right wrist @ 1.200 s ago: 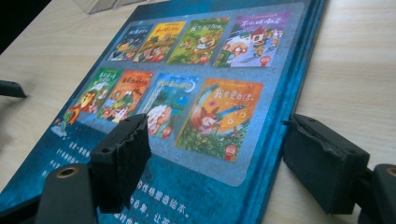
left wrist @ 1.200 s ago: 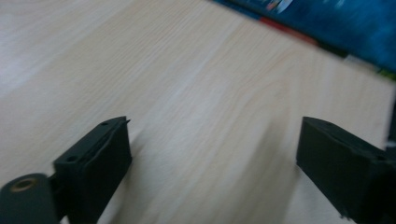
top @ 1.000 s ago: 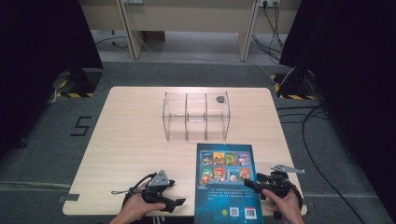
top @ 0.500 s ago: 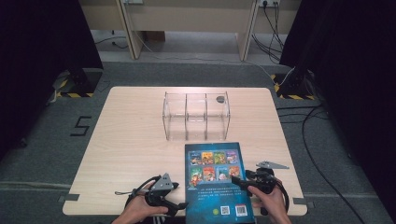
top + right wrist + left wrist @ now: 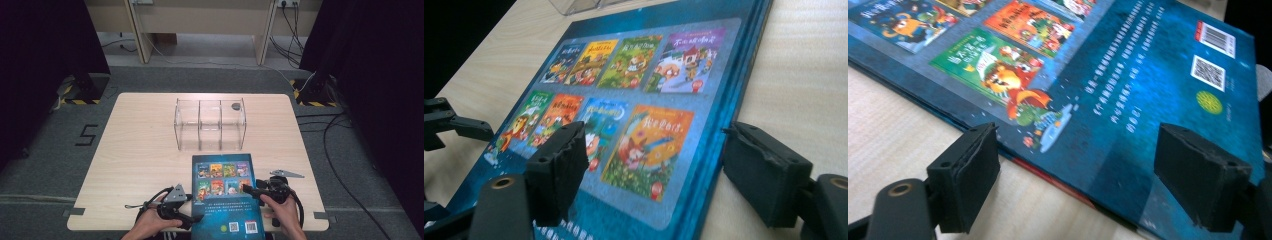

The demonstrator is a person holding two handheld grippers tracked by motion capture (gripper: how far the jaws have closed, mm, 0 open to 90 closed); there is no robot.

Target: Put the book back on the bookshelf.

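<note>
High view: at the lower left of the frame, the left gripper (image 5: 196, 218) lies low over the table (image 5: 140, 150), its jaws pointing right at the left edge of the blue book (image 5: 222, 197). The left gripper view has one black pad over the bare wood at lower left and the other over the book's cover at lower right, so the book's edge runs between them; the jaws stand about half apart and neither pad presses on the book (image 5: 1128, 100), which lies flat with its back cover up.

At the middle of the high view, near the top edge of the table, a clear three-compartment box (image 5: 210, 125) stands just beyond the book's far end; a small dark round thing (image 5: 235, 106) sits at its upper right corner.

The book fills the lower middle of the frame, its near end reaching the table's front edge.

To the right, the right gripper (image 5: 250, 190) comes in over the book's right edge, jaws pointing left. In the right gripper view, the jaws stand wide and have just been closing a little; one pad hovers over the cover (image 5: 634, 100) at lower left, the other over the wood at lower right, with the book's edge between them and no grip taken.
</note>
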